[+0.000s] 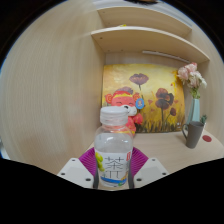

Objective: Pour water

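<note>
We hold the bottle upright between the fingers, its white cap still on and its label facing us; the purple pads press on it from both sides, so we judge it clamped and lifted rather than standing on the tabletop. Far right sits a dark mug, the likely place for the water, just in front of a vase of flowers. Behind the bottle a plush toy leans against a painting, and shelves run above. We seem to be at the carrying step, with nothing poured yet. Next we need to swing right toward the mug, bring the neck over its rim, and tilt; the cap looks closed, which would block the pour.
</note>
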